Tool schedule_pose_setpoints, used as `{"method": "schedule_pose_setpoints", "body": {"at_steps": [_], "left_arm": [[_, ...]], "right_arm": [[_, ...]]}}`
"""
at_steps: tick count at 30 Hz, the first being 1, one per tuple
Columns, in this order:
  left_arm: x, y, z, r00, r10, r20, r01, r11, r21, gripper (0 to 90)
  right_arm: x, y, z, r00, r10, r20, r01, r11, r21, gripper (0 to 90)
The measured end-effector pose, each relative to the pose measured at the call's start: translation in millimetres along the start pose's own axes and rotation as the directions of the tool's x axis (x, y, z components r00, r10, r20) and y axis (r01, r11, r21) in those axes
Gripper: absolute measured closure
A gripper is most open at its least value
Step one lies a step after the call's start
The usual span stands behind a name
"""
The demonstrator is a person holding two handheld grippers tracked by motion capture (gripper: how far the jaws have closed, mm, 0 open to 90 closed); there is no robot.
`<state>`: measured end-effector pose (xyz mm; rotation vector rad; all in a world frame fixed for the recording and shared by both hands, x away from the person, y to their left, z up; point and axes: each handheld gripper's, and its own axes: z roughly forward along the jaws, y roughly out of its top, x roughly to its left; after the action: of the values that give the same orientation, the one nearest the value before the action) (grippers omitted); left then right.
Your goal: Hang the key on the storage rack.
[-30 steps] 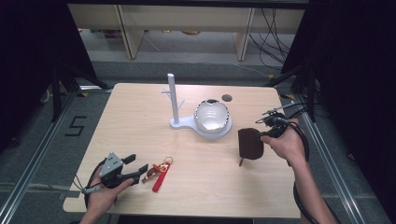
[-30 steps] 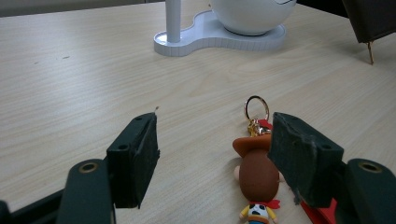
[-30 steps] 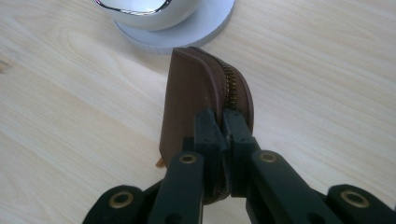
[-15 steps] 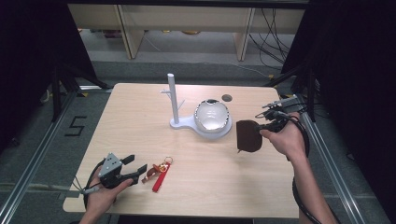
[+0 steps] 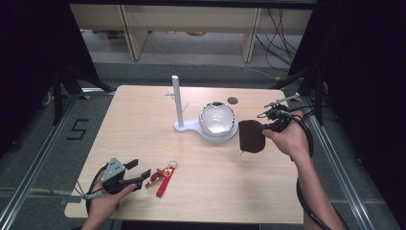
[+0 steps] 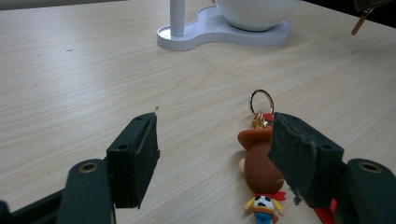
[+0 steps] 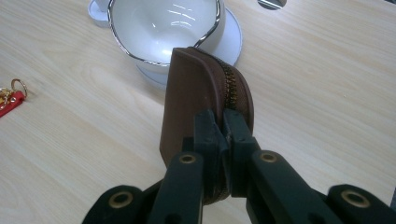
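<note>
While the left tongs [image 5: 143, 176] rest wide apart near the surface's [image 5: 143, 124] front left corner — beside a toy keychain [image 5: 162, 176] — the right tongs [image 7: 223, 135] squeeze a brown zip pouch [image 5: 251, 136], lifted near the right edge by the white bowl [image 5: 218, 120].

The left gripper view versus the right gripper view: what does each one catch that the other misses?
Left gripper view alone: the open left gripper over a cowboy figure keychain, and the white post on the stand. Right gripper view alone: the right gripper shut on a brown zip pouch, the zipper teeth, and the inside of the white bowl. Both share the wooden table, the bowl and its white stand.
</note>
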<state>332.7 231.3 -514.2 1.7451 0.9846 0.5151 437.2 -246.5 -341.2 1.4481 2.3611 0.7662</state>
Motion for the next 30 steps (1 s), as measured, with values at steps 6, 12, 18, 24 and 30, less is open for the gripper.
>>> {"method": "schedule_pose_setpoints", "body": {"at_steps": [6,12,18,24,30], "left_arm": [[0.0,-0.6,0.0,1.0,0.001,0.002,-0.001,1.0,0.001,32.1],[0.6,-1.1,-0.1,1.0,0.001,0.0,-0.001,1.0,0.003,32.1],[0.8,-1.6,-0.2,1.0,-0.001,0.0,0.001,1.0,0.004,32.1],[1.0,-1.9,-0.5,1.0,-0.002,-0.001,0.002,1.0,0.002,32.1],[0.9,-2.5,0.0,1.0,-0.006,-0.003,0.006,1.0,-0.005,32.1]], "right_arm": [[1.7,6.0,-0.1,0.9999,-0.012,0.006,0.012,1.0,-0.012,86.4],[0.7,11.7,-0.5,0.9992,-0.04,0.001,0.04,0.999,-0.021,86.4],[3.9,16.1,0.4,0.9996,-0.029,0.002,0.029,0.999,-0.025,86.3],[5.7,21.7,0.7,0.9988,-0.048,0.002,0.048,0.998,-0.045,86.3],[8.2,27.0,1.9,0.9987,-0.049,0.015,0.05,0.996,-0.08,86.2]]}}
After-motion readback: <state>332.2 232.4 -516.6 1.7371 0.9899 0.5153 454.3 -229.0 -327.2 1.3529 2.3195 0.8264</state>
